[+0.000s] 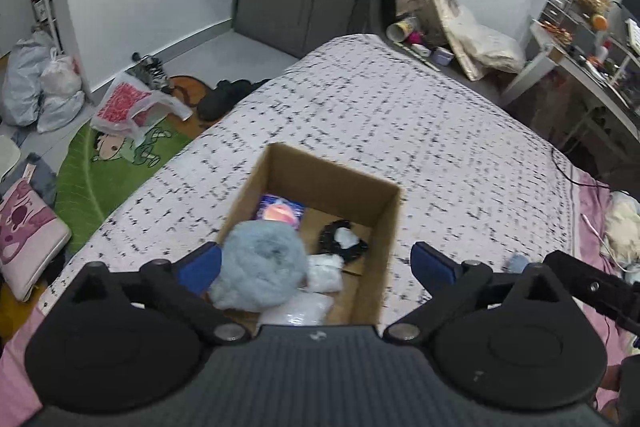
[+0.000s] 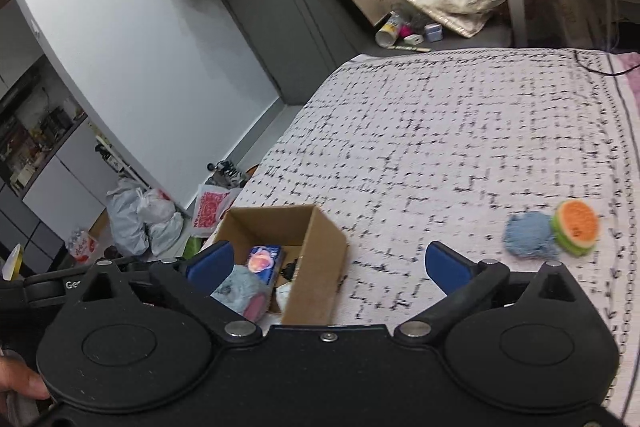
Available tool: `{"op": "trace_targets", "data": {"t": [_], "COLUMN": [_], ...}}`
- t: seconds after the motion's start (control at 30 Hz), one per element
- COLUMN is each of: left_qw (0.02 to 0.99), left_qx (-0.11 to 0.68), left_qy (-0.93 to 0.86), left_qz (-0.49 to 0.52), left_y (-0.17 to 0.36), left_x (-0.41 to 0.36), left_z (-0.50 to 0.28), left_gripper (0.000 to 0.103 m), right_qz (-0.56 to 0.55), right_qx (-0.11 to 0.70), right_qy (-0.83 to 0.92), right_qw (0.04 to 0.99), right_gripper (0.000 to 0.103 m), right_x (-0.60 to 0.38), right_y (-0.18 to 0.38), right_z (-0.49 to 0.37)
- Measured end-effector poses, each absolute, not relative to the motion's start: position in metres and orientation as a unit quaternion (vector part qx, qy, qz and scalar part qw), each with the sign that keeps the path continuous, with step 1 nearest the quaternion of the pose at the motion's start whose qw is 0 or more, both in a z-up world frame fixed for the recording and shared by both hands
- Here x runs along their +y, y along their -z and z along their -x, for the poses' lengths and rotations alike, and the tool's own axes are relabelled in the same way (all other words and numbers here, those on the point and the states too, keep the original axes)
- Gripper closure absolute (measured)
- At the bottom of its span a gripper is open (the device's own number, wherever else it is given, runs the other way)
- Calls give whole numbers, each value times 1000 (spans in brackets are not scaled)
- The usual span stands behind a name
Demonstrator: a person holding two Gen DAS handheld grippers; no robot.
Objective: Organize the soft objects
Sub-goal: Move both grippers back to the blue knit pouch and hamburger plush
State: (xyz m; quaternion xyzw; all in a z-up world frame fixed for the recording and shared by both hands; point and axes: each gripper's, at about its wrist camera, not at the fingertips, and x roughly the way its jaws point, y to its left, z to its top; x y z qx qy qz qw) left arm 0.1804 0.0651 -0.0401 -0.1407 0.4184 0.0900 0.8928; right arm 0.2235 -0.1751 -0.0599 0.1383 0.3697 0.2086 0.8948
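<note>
We are holding both hand-held grippers, left (image 1: 316, 265) and right (image 2: 328, 265), wide and empty, judging the fuzzy blue ball (image 2: 528, 235) on the patterned bed (image 2: 440, 131) light, squashy, best pinched across its middle.

**Textures all over the bed**

My left gripper (image 1: 316, 269) was matt black plastic with smooth blue pads, and my right gripper (image 2: 330, 267) looked the same, with dull metal pivot pins. The cardboard box (image 1: 384, 227) was plain brown, rough and unglossy. Inside, the fluffy blue plush (image 1: 260, 271) looked fuzzy, next to a shiny crinkly plastic bag (image 1: 296, 311). The bedspread (image 2: 440, 131) was woven matt cloth. The blue knit ball (image 2: 528, 235) looked woolly, and the watermelon toy (image 2: 576, 227) soft, maybe yarn.
</note>
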Motion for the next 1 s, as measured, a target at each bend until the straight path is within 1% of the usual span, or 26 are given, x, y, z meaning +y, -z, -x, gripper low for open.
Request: {"op": "trace_targets", "data": {"t": [0.07,0.5,1.0], "left_qw": [896,903,896], "left_qx": [412,404,418], "left_qy": [-90,-68,-29], "left_qz": [138,125,145], "left_y": [36,20,21], "left_x": [58,9,-50], "left_z": [-179,-178,-188], "left_gripper": [0,0,0], "right_qz": [-141,-154,-169], "right_qx": [369,347,328], "right_qy": [-205,-195,-164], "right_qw": [896,904,915], "right_gripper": [0,0,0], "right_x": [-184,-239,-307], "right_y": [58,44,38], "right_z": [-222,-212,-210]}}
